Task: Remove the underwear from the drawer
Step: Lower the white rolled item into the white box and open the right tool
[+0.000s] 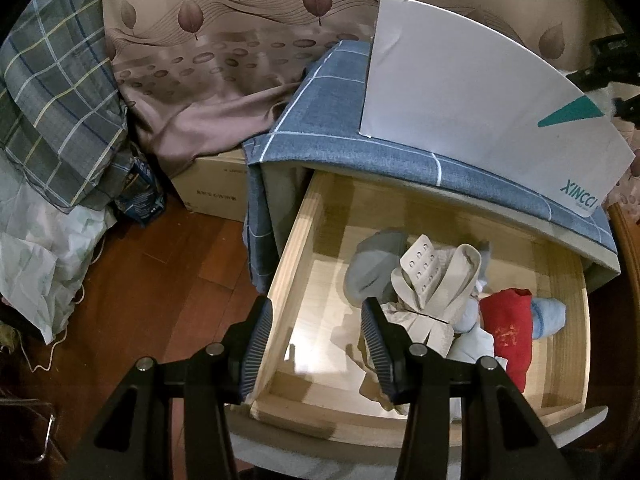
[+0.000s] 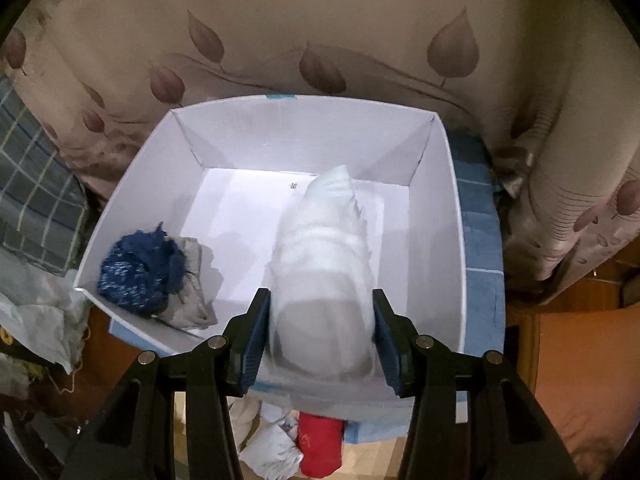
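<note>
The right gripper (image 2: 320, 324) is clamped on a white underwear bundle (image 2: 324, 256) above the white box (image 2: 440, 216), while the left gripper (image 1: 316, 344), jaws apart, straddles the open drawer's (image 1: 288, 264) left wall.

We've got the right hand-held gripper (image 2: 320, 332) clamped on a rolled white piece of underwear (image 2: 324, 280), pads pressing both sides of it, and it's a bit blurry. It hangs over a white cardboard box (image 2: 440, 220) that sits on a blue checked cloth (image 2: 480, 248). Inside the box, over in the left corner, we see a dark blue speckled bundle (image 2: 136, 272) lying on a greyish-beige piece of fabric (image 2: 196, 304). Behind it all there's a beige curtain with leaf print (image 2: 320, 40). Down at the bottom edge we can spot a red garment (image 2: 320, 444) next to some white ones (image 2: 272, 452).
</note>
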A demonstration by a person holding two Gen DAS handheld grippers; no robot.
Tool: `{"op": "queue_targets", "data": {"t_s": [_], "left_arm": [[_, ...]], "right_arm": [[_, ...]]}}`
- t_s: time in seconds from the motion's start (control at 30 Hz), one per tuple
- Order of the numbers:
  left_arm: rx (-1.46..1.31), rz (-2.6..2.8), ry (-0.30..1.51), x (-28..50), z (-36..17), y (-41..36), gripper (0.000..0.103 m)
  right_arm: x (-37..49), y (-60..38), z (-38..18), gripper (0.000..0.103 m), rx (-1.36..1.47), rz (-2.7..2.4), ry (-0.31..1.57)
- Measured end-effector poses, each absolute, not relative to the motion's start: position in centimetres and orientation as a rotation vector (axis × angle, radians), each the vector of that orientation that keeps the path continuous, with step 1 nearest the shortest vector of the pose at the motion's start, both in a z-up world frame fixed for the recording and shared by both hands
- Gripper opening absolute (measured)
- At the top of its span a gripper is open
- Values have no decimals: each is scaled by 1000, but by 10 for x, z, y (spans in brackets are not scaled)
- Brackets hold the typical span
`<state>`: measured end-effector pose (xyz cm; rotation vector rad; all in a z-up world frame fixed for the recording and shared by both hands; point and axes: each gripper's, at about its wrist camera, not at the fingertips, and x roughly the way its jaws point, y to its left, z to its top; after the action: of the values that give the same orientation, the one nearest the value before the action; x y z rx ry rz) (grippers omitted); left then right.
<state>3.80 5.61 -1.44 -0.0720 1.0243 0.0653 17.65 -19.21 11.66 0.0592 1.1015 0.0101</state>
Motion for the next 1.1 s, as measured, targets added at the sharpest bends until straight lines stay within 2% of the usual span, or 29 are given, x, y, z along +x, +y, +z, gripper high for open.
{"op": "queue_targets", "data": {"t_s": [0.27, 0.43, 0.8, 0.93, 1.1], "left_arm": [[-79, 62, 1027, 40, -15, 56, 47], [-82, 63, 1026, 40, -15, 57, 47], [-90, 66, 1039, 40, -16, 59, 47], [-92, 68, 1041, 38, -16, 62, 47], [-87, 69, 1044, 39, -16, 62, 47]], "right_arm": [[192, -189, 98, 47, 34, -10, 1139], [186, -193, 105, 46, 55, 1, 1121], [116, -199, 135, 46, 60, 99, 1099], [82, -199, 118, 46, 78, 145, 1144], [50, -194, 66, 46, 96, 179, 1257]]}}
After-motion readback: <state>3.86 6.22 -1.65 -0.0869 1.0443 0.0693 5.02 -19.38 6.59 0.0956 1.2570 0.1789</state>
